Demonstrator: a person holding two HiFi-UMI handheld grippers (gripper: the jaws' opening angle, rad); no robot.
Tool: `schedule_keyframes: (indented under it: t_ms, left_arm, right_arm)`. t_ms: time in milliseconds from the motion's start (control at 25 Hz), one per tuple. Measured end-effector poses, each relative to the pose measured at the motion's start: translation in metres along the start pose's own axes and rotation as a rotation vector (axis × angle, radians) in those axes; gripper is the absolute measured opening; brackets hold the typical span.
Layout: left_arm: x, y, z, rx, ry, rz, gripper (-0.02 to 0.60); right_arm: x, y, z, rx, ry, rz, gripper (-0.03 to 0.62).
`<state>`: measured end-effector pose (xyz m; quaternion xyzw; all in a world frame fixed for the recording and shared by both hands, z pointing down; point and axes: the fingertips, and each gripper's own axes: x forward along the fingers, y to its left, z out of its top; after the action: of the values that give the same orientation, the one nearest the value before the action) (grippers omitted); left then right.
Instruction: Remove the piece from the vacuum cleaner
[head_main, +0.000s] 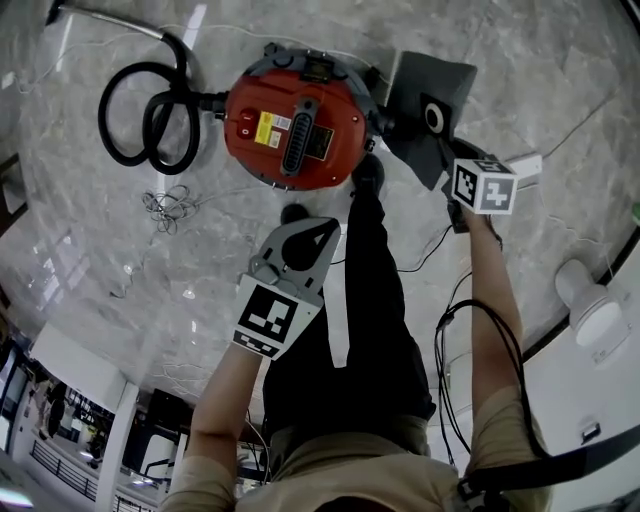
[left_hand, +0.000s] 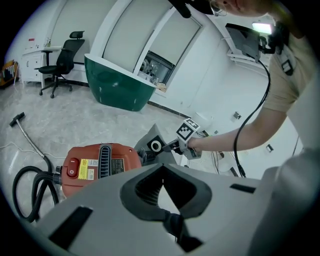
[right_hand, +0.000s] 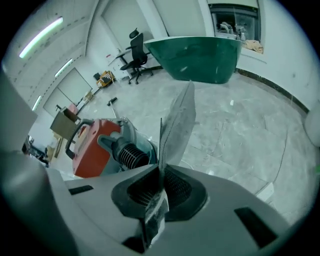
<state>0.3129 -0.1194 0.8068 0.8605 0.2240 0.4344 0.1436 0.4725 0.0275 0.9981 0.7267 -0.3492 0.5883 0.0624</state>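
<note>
A red vacuum cleaner (head_main: 295, 125) stands on the marble floor and also shows in the left gripper view (left_hand: 102, 162) and the right gripper view (right_hand: 97, 145). Its ribbed black inlet (right_hand: 129, 155) is bare. My right gripper (head_main: 450, 168) is shut on the edge of a grey dust bag (head_main: 430, 100) with a white ring collar (head_main: 434, 118), held just right of the vacuum and off the inlet. The bag (right_hand: 177, 122) rises edge-on from the right gripper (right_hand: 160, 167). My left gripper (head_main: 322, 232) hovers below the vacuum, shut on nothing (left_hand: 162, 167). The bag (left_hand: 152, 145) shows there too.
A coiled black hose (head_main: 150, 115) with a metal wand (head_main: 110, 18) lies left of the vacuum. A thin cable tangle (head_main: 170, 205) sits below it. The person's dark leg and shoe (head_main: 368, 172) stand by the vacuum. A white device (head_main: 590, 305), a green counter (left_hand: 120, 87) and an office chair (left_hand: 65, 60) lie further off.
</note>
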Motion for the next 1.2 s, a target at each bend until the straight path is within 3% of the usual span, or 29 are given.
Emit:
schedule_keyframes:
  t_ms: [280, 520, 760, 960, 1200]
  left_arm:
    - [-0.016, -0.009, 0.009, 0.015, -0.025, 0.007, -0.006]
    - [-0.049, -0.021, 0.033, 0.062, -0.064, 0.012, -0.006]
    - [-0.079, -0.043, 0.087, 0.222, -0.124, 0.013, -0.006]
    - [-0.123, -0.061, 0.122, 0.236, -0.196, 0.007, -0.006]
    - [-0.177, -0.081, 0.125, 0.212, -0.216, 0.024, -0.006]
  right_arm:
    - [-0.044, -0.009, 0.036, 0.207, -0.145, 0.060, 0.023]
    - [-0.097, 0.009, 0.050, 0.213, -0.201, 0.044, 0.023]
    - [-0.160, 0.041, 0.061, 0.269, -0.286, 0.064, 0.023]
    - [-0.220, 0.072, 0.069, 0.326, -0.359, 0.089, 0.023]
    - [-0.283, 0.120, 0.078, 0.306, -0.412, 0.122, 0.025]
